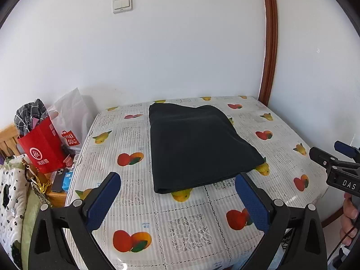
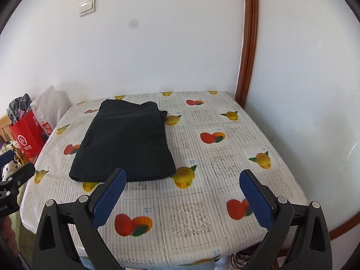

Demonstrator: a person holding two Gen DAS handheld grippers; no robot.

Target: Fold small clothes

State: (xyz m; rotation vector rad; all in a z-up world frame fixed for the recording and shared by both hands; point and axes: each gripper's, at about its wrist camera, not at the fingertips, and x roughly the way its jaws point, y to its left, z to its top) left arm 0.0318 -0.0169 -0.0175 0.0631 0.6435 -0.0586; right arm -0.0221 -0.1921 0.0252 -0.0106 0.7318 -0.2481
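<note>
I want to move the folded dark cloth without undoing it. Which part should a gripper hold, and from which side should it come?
Probably the thick folded edge of the dark cloth nearest the grippers, approached low from the near table side. That edge looks rounded and closed, so all layers would likely lift together. The left gripper and right gripper both stand open, holding nothing.

Left gripper: black angular frames, silver rivets, blue dimpled pads. Right gripper matches it; seen from the left camera, white letters "DAS" mark its black body.
</note>
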